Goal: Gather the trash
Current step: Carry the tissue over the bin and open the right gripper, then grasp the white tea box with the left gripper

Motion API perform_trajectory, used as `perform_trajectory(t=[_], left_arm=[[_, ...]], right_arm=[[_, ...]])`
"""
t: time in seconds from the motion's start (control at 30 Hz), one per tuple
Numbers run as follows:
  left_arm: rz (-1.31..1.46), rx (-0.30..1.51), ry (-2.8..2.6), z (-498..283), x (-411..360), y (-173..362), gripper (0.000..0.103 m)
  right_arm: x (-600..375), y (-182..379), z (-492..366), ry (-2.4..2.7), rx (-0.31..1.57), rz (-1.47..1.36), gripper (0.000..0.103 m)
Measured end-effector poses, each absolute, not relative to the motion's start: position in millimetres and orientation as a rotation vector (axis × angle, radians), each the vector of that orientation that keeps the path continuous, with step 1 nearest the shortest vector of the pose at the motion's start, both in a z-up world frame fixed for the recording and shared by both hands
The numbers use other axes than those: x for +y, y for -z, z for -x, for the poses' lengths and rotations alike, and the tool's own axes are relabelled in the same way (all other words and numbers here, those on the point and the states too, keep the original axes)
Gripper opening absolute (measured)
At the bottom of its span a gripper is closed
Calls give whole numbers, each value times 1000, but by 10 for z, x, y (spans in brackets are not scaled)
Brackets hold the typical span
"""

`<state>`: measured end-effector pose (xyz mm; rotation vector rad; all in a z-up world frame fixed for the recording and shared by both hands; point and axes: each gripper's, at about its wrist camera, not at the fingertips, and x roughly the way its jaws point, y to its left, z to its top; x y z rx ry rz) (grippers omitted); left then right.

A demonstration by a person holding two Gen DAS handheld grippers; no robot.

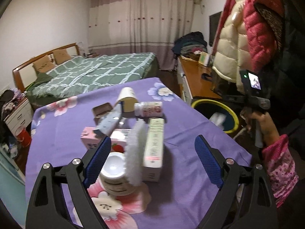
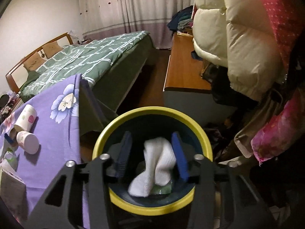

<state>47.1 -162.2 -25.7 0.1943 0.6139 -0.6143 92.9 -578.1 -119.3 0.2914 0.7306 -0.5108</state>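
Bedroom, table w/ purple flowered cloth [image 1: 190, 133]. Left gripper [image 1: 153, 160]: jaws wide open, nothing pressed between pads; hangs over the near end of the table, blue pads either side of a cluster of trash. Cluster incl.: white fluffy pad [image 1: 134, 152] standing on edge, centre; tall white carton [image 1: 154, 145] just right of it, touching; round white jar w/ lid [image 1: 114, 173] near left, under the pad; pink box w/ strawberry print [image 1: 106, 139] behind jar. Farther back: small white bottle on its side [image 1: 148, 109], paper cup tipped over [image 1: 126, 97], brown tin [image 1: 102, 109], pale crumpled wrapper [image 1: 110, 122]. Right gripper [image 2: 150, 154]: directly above bin w/ yellow rim [image 2: 152, 112], right of the table on the floor; jaws part open, blurred white cloth wad [image 2: 158, 164] between the pads, inside the bin mouth; cannot tell if right pad still touches it. Green scrap [image 2: 162, 189] on bin bottom. Right hand [image 1: 261, 122] w/ pink patterned sleeve [image 1: 280, 169] seen in left view, holding the gripper handle. Background: bed w/ green checked quilt [image 1: 95, 72], far left; pink curtains [image 1: 141, 19]; puffy cream jacket [image 2: 238, 47] hanging right.
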Motion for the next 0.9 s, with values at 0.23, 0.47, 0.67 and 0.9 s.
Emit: perform_trajectory(t=[0.23,0.47,0.67,0.9], left_arm=[[-202,665,711,-468,-1854,350,76],[-219,725,722,-701,-2041,567,71],[-236,753,657,-902,-2065,718,71],[-263,792,665,-1010,-2100,843,66]], right_arm=[[-5748,1135,-858,487,714,-298,48],[-5699,1146,-850,469,716,-303,50],[-5686,1191,-854,458,725,-308,50],[-5668,1214,-864,443,730,-312,50]])
